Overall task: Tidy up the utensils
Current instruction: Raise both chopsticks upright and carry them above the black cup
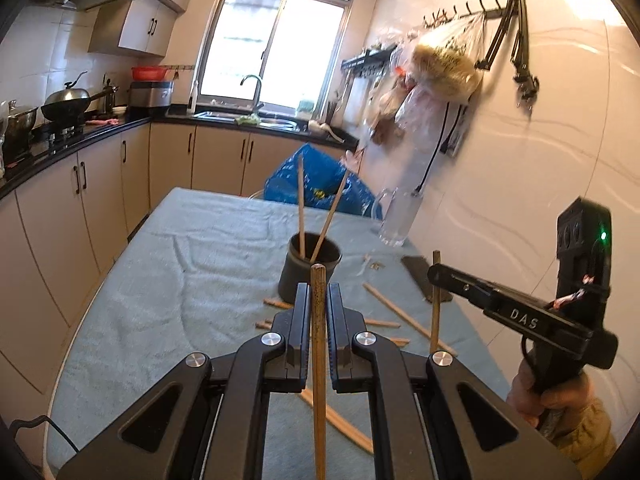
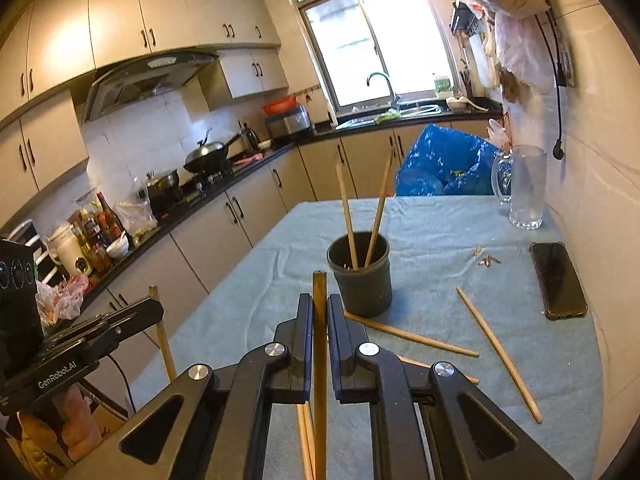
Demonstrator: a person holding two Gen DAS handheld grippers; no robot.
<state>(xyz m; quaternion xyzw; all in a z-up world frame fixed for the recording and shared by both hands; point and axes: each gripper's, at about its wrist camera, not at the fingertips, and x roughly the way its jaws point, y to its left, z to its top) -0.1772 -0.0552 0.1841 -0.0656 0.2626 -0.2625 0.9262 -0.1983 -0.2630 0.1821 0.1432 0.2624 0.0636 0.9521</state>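
Observation:
A dark round holder (image 1: 309, 270) (image 2: 361, 274) stands on the cloth-covered table (image 1: 180, 264) with two wooden chopsticks leaning in it. My left gripper (image 1: 319, 294) is shut on an upright chopstick (image 1: 318, 344), just short of the holder. My right gripper (image 2: 319, 306) is shut on another upright chopstick (image 2: 319, 360), also just before the holder. Each gripper shows in the other's view, the right (image 1: 434, 274) and the left (image 2: 154, 306). Several loose chopsticks (image 2: 498, 354) (image 1: 408, 320) lie on the cloth around the holder.
A black phone (image 2: 558, 280) lies at the table's right edge by the wall. A clear glass mug (image 2: 526, 188) stands at the far right corner. A blue bag (image 2: 444, 164) sits behind the table. Kitchen counters run along the left.

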